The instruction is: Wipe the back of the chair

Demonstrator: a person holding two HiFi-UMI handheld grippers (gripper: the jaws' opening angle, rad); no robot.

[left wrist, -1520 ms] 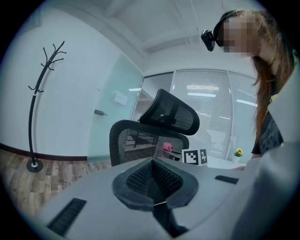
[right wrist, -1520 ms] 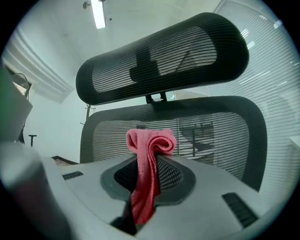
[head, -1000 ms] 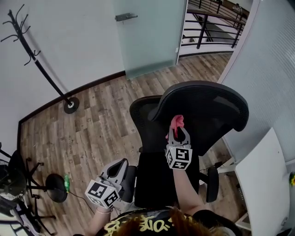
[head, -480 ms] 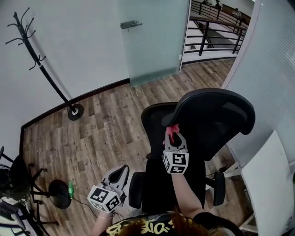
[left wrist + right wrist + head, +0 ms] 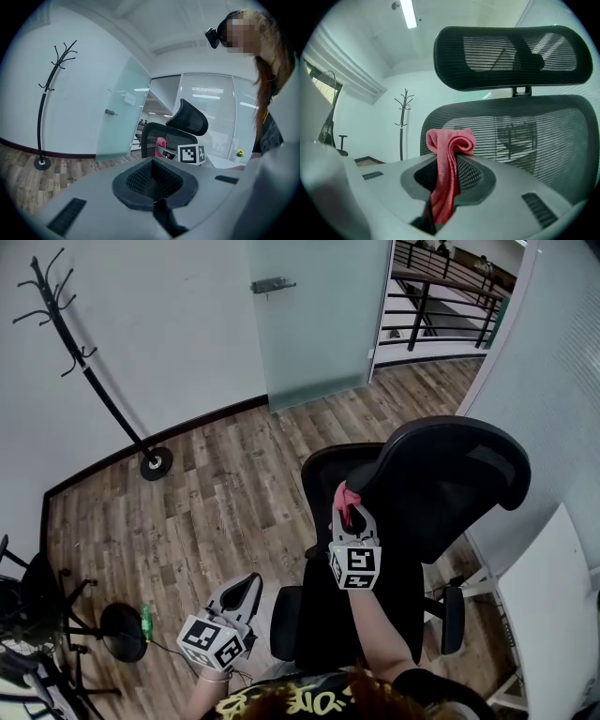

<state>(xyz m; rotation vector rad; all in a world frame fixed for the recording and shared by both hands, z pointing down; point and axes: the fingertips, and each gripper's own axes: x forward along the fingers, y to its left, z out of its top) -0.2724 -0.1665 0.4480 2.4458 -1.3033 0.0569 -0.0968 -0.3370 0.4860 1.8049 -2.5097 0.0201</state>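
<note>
A black mesh office chair stands in front of me, its back [image 5: 339, 486] and headrest [image 5: 448, 460] turned toward me. My right gripper [image 5: 349, 514] is shut on a pink cloth [image 5: 345, 498] and holds it at the left side of the chair back [image 5: 525, 136], just below the headrest [image 5: 511, 54]. The pink cloth [image 5: 447, 164] is clamped between the jaws with its folded end sticking out. My left gripper [image 5: 246, 588] hangs low by the chair's left armrest [image 5: 284, 620], shut and holding nothing. From the left gripper view the chair [image 5: 171, 136] and cloth [image 5: 161, 143] show ahead.
A black coat stand [image 5: 94, 381] stands by the white wall at the left. A frosted glass door [image 5: 319, 315] lies beyond the chair. A white desk [image 5: 553, 615] is at the right. Black stand legs [image 5: 56, 615] and a round base [image 5: 122, 624] sit at the lower left.
My right gripper with the pink cloth has slid leftward along the chair back, from under the headrest toward the back's left edge. The left gripper has barely moved.
</note>
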